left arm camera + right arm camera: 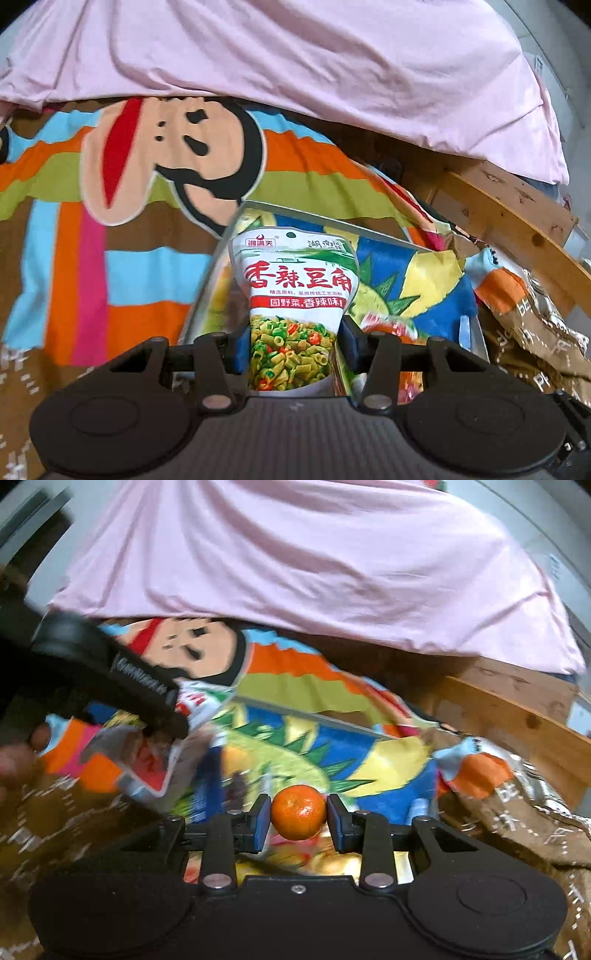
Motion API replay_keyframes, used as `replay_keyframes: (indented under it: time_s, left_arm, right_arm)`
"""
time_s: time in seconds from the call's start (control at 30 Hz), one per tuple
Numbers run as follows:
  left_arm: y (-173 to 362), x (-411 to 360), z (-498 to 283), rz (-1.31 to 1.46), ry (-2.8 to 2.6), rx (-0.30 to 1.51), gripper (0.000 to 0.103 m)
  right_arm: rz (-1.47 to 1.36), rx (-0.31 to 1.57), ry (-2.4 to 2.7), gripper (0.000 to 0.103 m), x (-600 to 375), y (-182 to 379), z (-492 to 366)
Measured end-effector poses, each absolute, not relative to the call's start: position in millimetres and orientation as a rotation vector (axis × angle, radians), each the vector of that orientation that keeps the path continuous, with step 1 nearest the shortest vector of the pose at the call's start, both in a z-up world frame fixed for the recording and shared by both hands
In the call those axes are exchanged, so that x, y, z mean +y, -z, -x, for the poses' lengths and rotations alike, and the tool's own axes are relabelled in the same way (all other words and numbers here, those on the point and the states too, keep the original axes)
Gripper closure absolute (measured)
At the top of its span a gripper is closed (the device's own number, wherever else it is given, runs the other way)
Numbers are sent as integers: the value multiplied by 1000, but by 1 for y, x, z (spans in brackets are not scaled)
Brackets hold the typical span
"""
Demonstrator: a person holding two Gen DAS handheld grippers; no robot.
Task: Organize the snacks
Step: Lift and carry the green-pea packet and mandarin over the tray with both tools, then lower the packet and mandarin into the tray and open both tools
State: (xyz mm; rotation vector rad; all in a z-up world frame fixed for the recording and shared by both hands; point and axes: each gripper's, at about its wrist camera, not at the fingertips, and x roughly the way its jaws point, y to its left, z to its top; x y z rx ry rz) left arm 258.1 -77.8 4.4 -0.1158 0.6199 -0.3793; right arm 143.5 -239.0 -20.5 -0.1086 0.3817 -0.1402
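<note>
Left hand-held gripper clamps snack packet; right hand-held gripper clamps mandarin.

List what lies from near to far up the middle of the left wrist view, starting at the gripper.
left gripper → green bean snack packet clamped between its fingers → tray rim → cartoon-face bedsheet → pink quilt.

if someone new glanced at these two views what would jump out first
Each gripper holds a snack: the left gripper is shut on a spicy bean snack packet, and the right gripper pinches a small mandarin orange. Behind both lie a bright striped cartoon-face blanket and a rumpled pink sheet above it.
</note>
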Motion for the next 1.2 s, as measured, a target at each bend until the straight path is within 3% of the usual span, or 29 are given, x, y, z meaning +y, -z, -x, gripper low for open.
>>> replay_keyframes:
  time_s: [0.53,0.93,1.07,1.2]
  left_arm:
    - [62,-127,-313,59,408,609,51]
    - [73,-135,-311,18,415,629,50]
    - [73,-135,-310,8,410,630,44]
    - [73,-136,-309,4,380,637,34]
  right_arm:
    - [-18,472,269,68,-295,63,-203]
    - [-9,508,271,68,-291,78,-207]
    - [-11,510,273,66,-291,78,-207]
    - [-19,506,280,56,-294,75,-205]
